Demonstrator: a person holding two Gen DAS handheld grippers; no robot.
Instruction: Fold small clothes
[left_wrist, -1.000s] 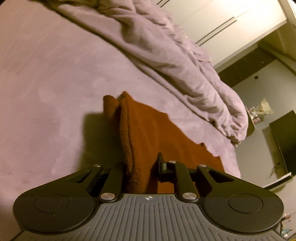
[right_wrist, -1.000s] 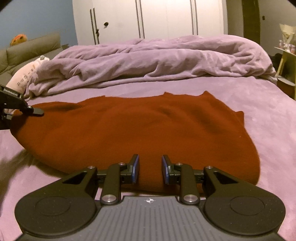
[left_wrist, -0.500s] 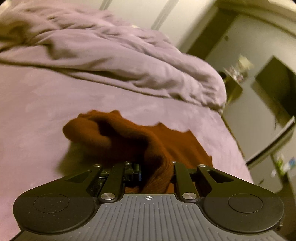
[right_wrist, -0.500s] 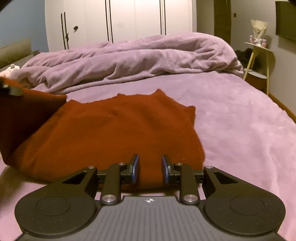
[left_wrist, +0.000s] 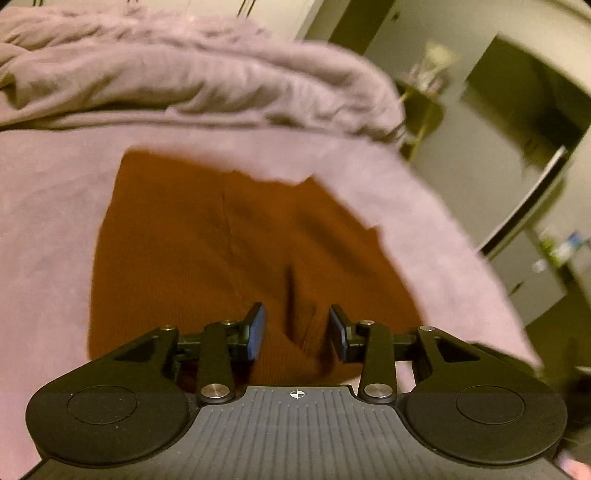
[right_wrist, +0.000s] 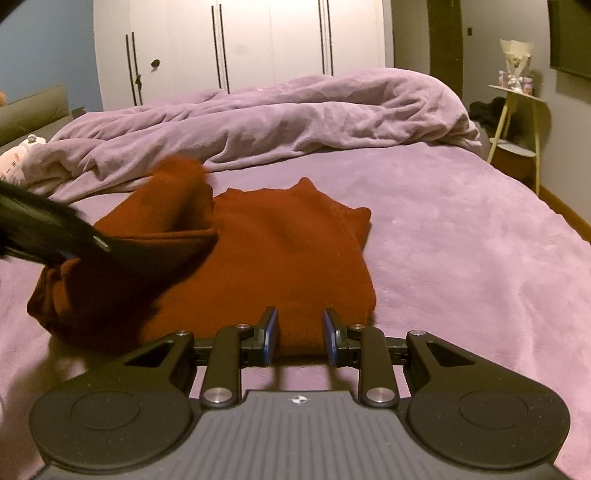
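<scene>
A rust-red sweater (right_wrist: 288, 240) lies on the purple bed (right_wrist: 461, 240), its left side folded over onto the body in a raised flap (right_wrist: 177, 199). In the left wrist view the sweater (left_wrist: 184, 240) fills the middle. My left gripper (left_wrist: 297, 314) hovers over it with its jaws opening; a loose ridge of fabric stands between the pads, which do not press on it. From the right wrist view the left gripper (right_wrist: 99, 243) shows as a dark blur at the flap. My right gripper (right_wrist: 299, 317) stands at the sweater's near hem, jaws apart, gripping nothing.
A crumpled lilac duvet (right_wrist: 277, 118) lies across the far side of the bed. Behind it stand white wardrobe doors (right_wrist: 240, 40). A small side table (right_wrist: 517, 122) is off the bed's right edge. A pale soft toy (right_wrist: 14, 162) lies at the far left.
My left gripper swept right, carrying the sweater's left side over onto its body, then its jaws parted and let the fabric go. The right gripper shifted slightly along the near hem.
</scene>
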